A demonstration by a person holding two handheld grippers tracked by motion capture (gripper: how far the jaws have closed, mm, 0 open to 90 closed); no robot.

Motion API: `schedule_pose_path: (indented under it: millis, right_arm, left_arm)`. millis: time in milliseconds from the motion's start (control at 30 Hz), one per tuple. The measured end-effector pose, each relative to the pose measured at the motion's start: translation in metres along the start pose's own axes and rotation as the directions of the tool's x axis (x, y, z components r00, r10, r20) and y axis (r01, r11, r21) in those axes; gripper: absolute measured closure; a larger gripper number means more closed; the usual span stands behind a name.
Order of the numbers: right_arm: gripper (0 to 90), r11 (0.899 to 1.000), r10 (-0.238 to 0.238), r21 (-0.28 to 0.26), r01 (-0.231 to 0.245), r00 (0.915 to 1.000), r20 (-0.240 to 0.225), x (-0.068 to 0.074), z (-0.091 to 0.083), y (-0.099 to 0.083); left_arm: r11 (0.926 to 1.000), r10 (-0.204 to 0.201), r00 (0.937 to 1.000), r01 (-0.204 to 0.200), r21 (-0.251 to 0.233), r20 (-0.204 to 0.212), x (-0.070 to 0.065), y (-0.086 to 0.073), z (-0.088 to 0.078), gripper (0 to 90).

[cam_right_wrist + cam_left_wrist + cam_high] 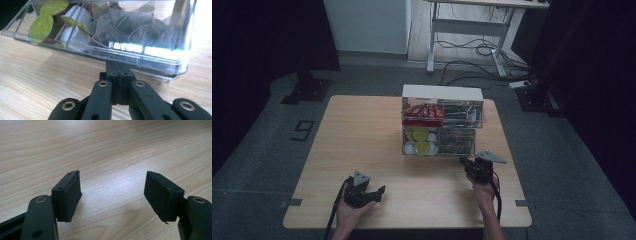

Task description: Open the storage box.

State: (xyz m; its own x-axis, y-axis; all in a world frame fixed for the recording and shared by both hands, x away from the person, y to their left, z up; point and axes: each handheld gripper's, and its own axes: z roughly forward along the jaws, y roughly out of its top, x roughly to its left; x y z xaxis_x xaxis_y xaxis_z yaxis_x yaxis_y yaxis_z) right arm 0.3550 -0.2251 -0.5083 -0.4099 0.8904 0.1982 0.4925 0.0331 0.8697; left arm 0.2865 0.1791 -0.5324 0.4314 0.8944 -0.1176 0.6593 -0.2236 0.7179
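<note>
two grippers are seen low in the high view. the right gripper (117, 82) is clenched, its tips pressed under the front lip of a clear plastic drawer (150, 56) of the box (442, 125) at frame centre. the left gripper (112, 195) is released over bare table (100, 145). the drawer is judged light, stiff, slippery and brittle; it is best taken at the front lip.

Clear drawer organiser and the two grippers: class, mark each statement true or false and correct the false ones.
1. The left gripper has open jaws with nothing between them. True.
2. The right gripper has wide-open jaws. False: they are shut, at the organiser's lower front edge.
3. Cups with green lids sit in the lower left compartment. True.
4. The red packets lie on the bare table. False: they sit in the upper left compartment.
</note>
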Motion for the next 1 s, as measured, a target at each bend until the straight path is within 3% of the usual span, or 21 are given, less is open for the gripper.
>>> schedule_pose_path:
  millis: [1000]
  right_arm:
    - [89.4,0.996,-0.011,-0.092,0.009,0.9996,-0.027,0.003,-0.004,0.032]
  left_arm:
    - [0.9999,-0.014,0.9998,0.014,0.005,-0.014,0.005,-0.002,0.000,29.9]
